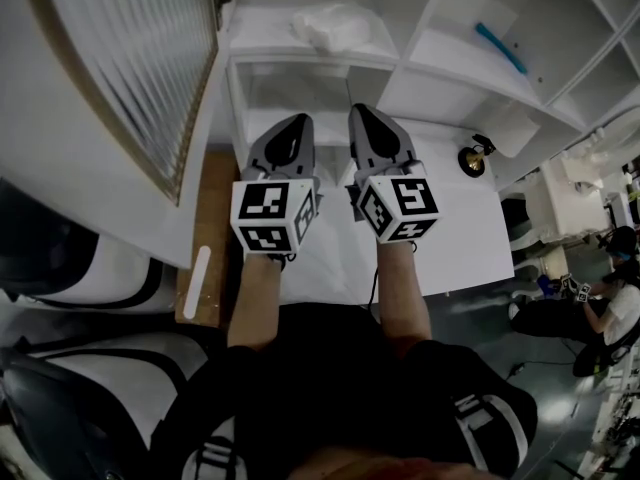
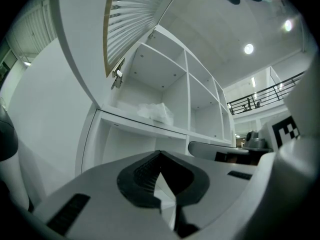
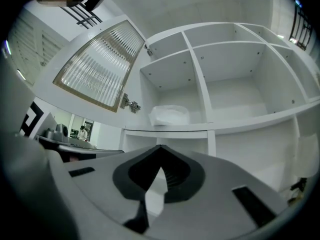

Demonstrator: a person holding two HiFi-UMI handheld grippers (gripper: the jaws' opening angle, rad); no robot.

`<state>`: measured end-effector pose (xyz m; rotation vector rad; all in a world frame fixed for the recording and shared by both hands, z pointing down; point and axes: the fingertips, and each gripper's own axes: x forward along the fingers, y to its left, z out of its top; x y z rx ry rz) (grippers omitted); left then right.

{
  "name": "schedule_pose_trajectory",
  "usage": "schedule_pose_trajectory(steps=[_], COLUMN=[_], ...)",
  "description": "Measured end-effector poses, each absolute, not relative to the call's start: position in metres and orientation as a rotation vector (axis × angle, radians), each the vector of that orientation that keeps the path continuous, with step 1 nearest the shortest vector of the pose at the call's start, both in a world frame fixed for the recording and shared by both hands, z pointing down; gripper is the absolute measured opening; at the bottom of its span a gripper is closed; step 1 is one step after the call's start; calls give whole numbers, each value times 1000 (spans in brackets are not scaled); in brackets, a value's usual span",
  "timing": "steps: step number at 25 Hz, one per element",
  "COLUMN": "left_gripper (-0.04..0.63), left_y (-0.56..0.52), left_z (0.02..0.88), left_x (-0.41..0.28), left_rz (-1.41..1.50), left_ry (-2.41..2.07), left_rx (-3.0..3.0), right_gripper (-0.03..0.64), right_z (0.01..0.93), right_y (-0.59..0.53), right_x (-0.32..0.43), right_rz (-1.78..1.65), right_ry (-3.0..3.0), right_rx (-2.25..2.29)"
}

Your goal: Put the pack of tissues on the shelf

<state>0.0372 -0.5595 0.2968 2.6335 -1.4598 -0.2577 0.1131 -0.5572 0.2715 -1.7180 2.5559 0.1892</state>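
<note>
The task looks finished. The white shelf unit (image 3: 210, 129) already holds the pack of tissues (image 3: 169, 115) in a left-column compartment, just beside the hinges of the open ribbed door (image 3: 97, 66). The compartments to its right look bare. Above the worktop (image 1: 460, 228), the left gripper (image 1: 292, 126) and right gripper (image 1: 362, 116) each have their jaws closed together on nothing.

a lab-like hall: high ceiling (image 2: 220, 29), mezzanine railing (image 2: 260, 100), white cubby shelves (image 1: 420, 23), person (image 1: 612, 313) seated among gear.
</note>
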Motion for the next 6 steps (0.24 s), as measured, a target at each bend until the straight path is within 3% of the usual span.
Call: schedule_pose_trajectory(steps=[6], left_gripper=[11], left_y=[-561], left_z=[294], left_x=[38], left_rz=[-265], left_ry=[-1455], left_rx=[2640], right_gripper=[18], right_z=[270], right_y=[-559], right_x=[117], right_rz=[185], right_ry=[2553], right_rx=[-1717])
